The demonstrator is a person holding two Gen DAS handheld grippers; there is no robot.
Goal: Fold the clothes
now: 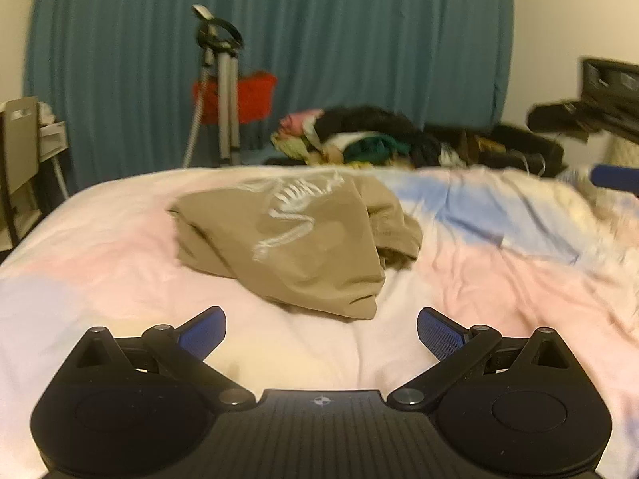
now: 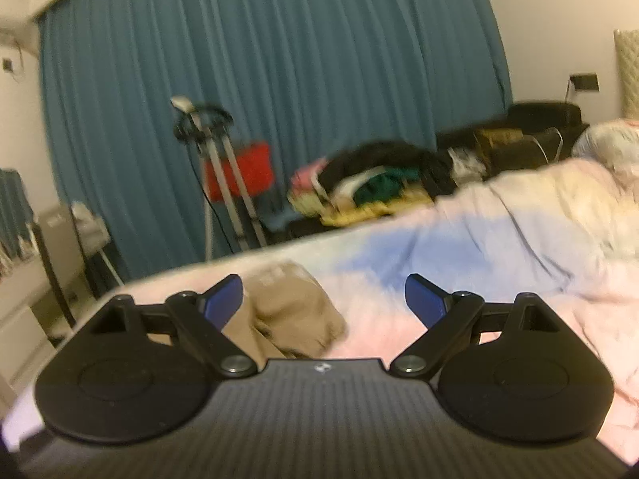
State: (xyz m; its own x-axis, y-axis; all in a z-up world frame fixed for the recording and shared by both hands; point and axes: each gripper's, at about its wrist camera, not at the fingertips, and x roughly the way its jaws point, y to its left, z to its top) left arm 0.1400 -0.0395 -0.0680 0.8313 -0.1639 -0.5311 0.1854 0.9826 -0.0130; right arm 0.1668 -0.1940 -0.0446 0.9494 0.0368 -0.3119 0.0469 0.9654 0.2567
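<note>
A tan garment (image 1: 295, 239) with a white skeleton print lies bunched on the pink and blue bed cover (image 1: 479, 263). My left gripper (image 1: 321, 333) is open and empty, just short of the garment's near edge. My right gripper (image 2: 323, 299) is open and empty above the bed; the tan garment (image 2: 291, 315) shows between its fingers, lower left. The right gripper also shows in the left wrist view (image 1: 599, 119) at the far right, raised above the bed.
A pile of mixed clothes (image 1: 359, 135) lies beyond the bed's far edge. A tripod (image 1: 219, 92) and a red item (image 1: 247, 95) stand before the blue curtain (image 1: 319, 40). A chair and shelf (image 1: 24, 151) stand at the left. A dark bag (image 2: 519, 135) sits far right.
</note>
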